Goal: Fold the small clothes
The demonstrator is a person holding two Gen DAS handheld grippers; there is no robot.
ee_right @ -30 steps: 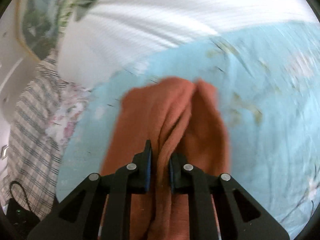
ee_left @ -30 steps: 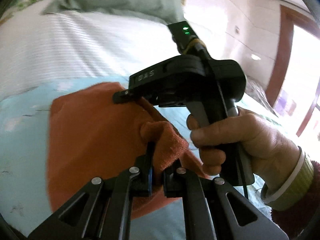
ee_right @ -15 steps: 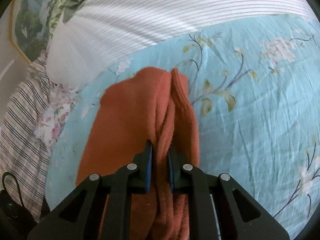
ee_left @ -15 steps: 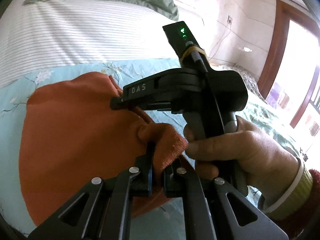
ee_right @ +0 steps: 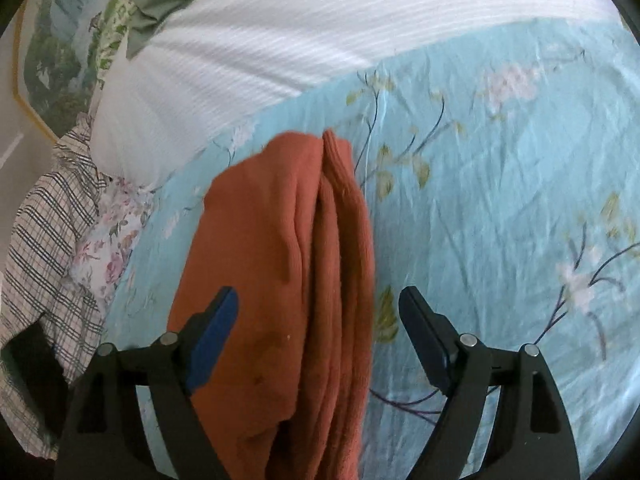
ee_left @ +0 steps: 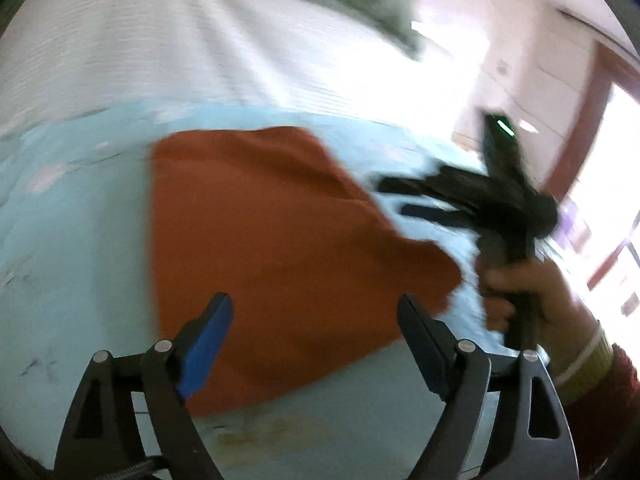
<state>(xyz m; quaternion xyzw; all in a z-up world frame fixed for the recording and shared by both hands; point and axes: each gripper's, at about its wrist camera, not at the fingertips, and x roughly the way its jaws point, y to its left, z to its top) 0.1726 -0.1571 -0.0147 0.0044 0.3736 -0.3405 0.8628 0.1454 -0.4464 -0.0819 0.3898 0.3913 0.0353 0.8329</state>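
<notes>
A rust-orange cloth (ee_left: 272,248) lies folded flat on the light blue floral bedsheet (ee_left: 72,264). My left gripper (ee_left: 316,320) is open and empty, its fingers spread just above the cloth's near edge. The right gripper (ee_left: 396,198) shows in the left wrist view, open, held in a hand to the right of the cloth. In the right wrist view the cloth (ee_right: 288,272) lies in layered folds, its edges stacked along the right side. My right gripper (ee_right: 318,312) is open above its near end, touching nothing.
A white striped quilt (ee_right: 304,24) lies at the far side of the sheet (ee_right: 500,200), with a green pillow (ee_right: 160,4) behind it. A plaid garment (ee_right: 44,240) and floral fabric (ee_right: 108,248) lie at the left. A wall and doorway (ee_left: 600,128) stand at the right.
Both grippers have opened and let go of the orange cloth, which now lies flat and folded on the sheet. The right gripper has pulled away to the right of the cloth.
</notes>
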